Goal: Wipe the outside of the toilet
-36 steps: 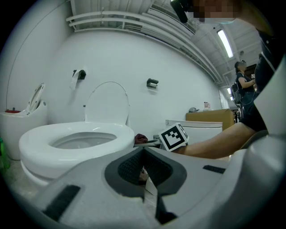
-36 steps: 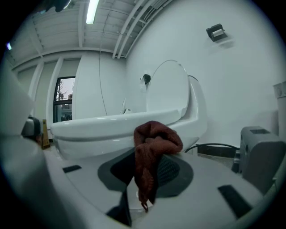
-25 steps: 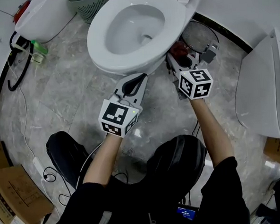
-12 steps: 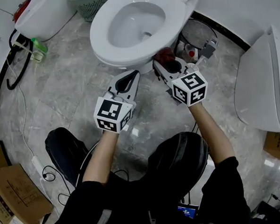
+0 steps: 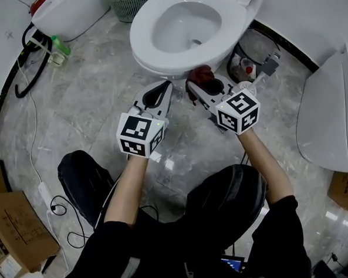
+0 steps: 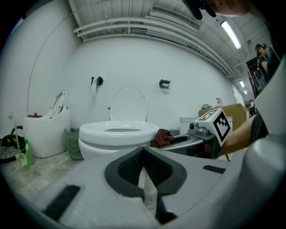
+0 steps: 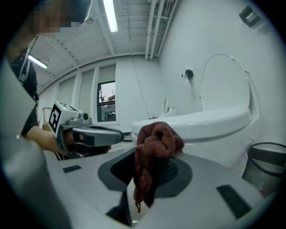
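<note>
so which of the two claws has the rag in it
The right claw: it is shut on the dark red rag. The left claw is shut with nothing in it.

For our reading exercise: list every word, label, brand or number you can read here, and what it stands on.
None can be read.
Left cube, on the left gripper: square marker pattern, no letters.
Right cube, on the right gripper: likewise.
Cardboard box: print too small to read.
</note>
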Available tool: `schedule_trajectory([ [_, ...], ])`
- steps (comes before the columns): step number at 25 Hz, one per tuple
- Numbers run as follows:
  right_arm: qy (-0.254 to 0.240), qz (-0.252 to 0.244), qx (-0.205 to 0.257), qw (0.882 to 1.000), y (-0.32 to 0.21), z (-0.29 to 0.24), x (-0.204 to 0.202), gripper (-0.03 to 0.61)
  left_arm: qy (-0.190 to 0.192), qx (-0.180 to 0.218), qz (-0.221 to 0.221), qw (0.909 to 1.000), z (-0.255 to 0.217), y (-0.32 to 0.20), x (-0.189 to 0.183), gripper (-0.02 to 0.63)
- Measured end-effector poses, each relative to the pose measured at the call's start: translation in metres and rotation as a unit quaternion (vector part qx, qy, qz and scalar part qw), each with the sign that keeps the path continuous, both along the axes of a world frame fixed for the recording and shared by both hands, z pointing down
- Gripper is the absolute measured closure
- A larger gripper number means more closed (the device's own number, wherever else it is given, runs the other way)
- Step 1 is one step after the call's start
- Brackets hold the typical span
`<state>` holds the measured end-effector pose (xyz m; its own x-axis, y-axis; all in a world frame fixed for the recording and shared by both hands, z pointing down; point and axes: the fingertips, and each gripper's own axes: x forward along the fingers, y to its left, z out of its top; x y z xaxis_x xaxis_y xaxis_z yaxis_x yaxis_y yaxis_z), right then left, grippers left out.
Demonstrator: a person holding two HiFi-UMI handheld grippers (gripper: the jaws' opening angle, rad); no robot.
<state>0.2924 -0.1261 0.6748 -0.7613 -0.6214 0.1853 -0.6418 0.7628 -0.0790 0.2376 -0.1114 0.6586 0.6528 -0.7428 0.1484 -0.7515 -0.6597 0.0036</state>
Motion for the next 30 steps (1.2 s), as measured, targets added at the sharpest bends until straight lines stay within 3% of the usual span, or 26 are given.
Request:
schedule_trajectory([
  [5,0.006,-0.038,0.01,0.999,0.011,0.001,-0.025,0.479,-0.001,0.002,-0.001,1.0,0.0,0.003,-0.001,0.612],
  [12,-0.005,-0.025,0.01,1.0,0.014,-0.002,-0.008,0.477,0.0,0.003,0.014,0.9999,0.003,0.003,0.01,0.612],
  [18,-0.022,0.059,0.013,0.998,0.004,-0.009,0.072,0.476,-0.004,0.007,0.051,0.9987,0.002,0.006,0.048,0.612],
  [23,-0.021,0.173,0.016,0.985,-0.039,-0.01,0.152,0.476,0.0,0.0,0.074,0.9973,0.005,0.004,0.087,0.612],
  [30,-0.038,0.238,-0.008,0.971,-0.102,0.003,0.19,0.477,-0.005,0.008,0.097,0.9953,-0.003,-0.003,0.123,0.612],
])
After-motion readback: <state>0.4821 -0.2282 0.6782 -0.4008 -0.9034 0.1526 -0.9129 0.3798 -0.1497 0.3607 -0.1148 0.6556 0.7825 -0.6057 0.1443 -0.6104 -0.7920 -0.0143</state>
